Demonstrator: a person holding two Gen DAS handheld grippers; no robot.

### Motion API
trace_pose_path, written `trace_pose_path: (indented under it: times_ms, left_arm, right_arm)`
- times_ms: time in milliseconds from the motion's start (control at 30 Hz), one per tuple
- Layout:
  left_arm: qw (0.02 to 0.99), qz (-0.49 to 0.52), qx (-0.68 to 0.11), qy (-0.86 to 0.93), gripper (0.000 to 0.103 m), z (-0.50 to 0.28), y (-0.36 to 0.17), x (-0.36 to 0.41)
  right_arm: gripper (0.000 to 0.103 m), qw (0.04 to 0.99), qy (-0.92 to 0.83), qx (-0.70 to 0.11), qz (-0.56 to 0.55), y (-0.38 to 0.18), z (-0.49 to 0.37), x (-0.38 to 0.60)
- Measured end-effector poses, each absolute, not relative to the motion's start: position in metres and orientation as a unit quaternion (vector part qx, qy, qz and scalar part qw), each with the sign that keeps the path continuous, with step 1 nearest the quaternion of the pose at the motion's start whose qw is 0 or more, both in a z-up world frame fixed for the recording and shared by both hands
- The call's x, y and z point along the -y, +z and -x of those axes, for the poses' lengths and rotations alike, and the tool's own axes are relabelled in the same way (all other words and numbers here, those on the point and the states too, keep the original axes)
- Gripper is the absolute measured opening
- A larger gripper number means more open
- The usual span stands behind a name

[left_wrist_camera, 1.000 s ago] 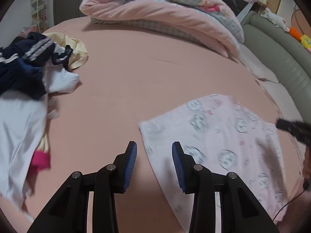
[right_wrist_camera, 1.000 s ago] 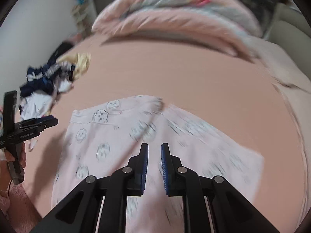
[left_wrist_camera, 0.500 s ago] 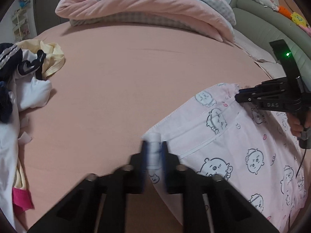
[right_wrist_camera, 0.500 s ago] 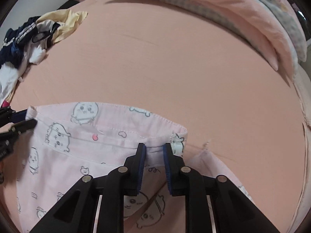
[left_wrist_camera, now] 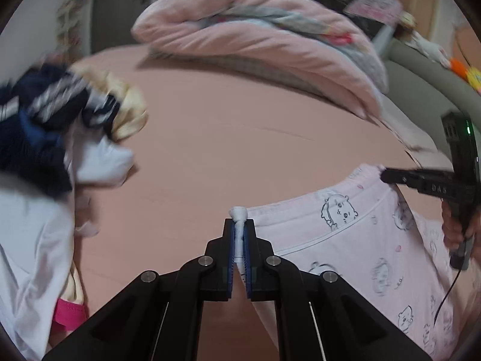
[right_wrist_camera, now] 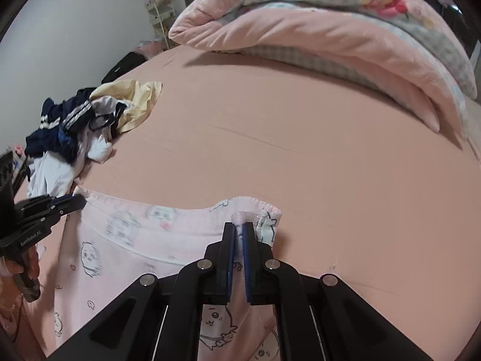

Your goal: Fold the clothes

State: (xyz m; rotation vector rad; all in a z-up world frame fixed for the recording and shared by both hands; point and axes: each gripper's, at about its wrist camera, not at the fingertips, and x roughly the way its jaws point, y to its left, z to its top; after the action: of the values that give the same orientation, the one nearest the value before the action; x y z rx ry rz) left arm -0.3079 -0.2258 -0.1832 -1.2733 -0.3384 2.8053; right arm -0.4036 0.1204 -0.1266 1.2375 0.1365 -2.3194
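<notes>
Pyjama garment (right_wrist_camera: 126, 240): thin matt printed cloth. Duvet (right_wrist_camera: 330, 30): plush fleece. Bedsheet (right_wrist_camera: 270, 126): smooth matt cloth.

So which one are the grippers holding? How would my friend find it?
Start at the big pink bed; the folded quilt lies at its far end and a heap of dark, white and yellow clothes at one side. The garment is stretched between both grippers at the near edge: pale pink, printed with little cartoon faces, unlike anything in the heap.

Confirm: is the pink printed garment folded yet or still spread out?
Still spread: the pink garment hangs in one layer between left gripper and right gripper, each shut on a top corner.
</notes>
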Motion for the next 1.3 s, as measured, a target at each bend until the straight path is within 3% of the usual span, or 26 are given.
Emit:
trace_pose_path:
  times_ms: [133, 333, 600, 767, 933, 967, 1033, 1233, 1300]
  left_arm:
    - [0.006, 0.466, 0.111, 0.878, 0.006, 0.318, -0.219, 0.228]
    - [0.017, 0.472, 0.093, 0.876, 0.007, 0.315, -0.212, 0.222]
    - [0.031, 0.480, 0.070, 0.874, 0.008, 0.312, -0.203, 0.214]
    - [0.036, 0.481, 0.060, 0.874, 0.008, 0.311, -0.197, 0.211]
    - [0.031, 0.471, 0.066, 0.879, 0.009, 0.310, -0.189, 0.214]
    - [0.030, 0.469, 0.068, 0.880, 0.013, 0.310, -0.188, 0.215]
    - [0.027, 0.470, 0.066, 0.880, 0.016, 0.309, -0.191, 0.215]
    - [0.031, 0.472, 0.051, 0.880, 0.018, 0.311, -0.194, 0.208]
    - [0.034, 0.472, 0.047, 0.880, 0.018, 0.311, -0.197, 0.206]
  right_arm:
    - [0.003, 0.203, -0.826, -0.094, -0.518, -0.179, 0.436, -0.106]
    - [0.004, 0.210, -0.857, -0.003, -0.470, -0.129, 0.430, -0.131]
    - [0.005, 0.239, -0.803, -0.157, -0.524, -0.159, 0.405, -0.092]
    - [0.005, 0.245, -0.798, -0.153, -0.529, -0.178, 0.411, -0.085]
    - [0.005, 0.230, -0.822, -0.124, -0.506, -0.161, 0.412, -0.092]
    - [0.007, 0.224, -0.823, -0.129, -0.505, -0.161, 0.413, -0.093]
    - [0.022, 0.218, -0.818, -0.133, -0.515, -0.167, 0.420, -0.095]
    - [0.024, 0.217, -0.814, -0.163, -0.514, -0.178, 0.426, -0.090]
    - [0.018, 0.222, -0.817, -0.163, -0.507, -0.180, 0.427, -0.086]
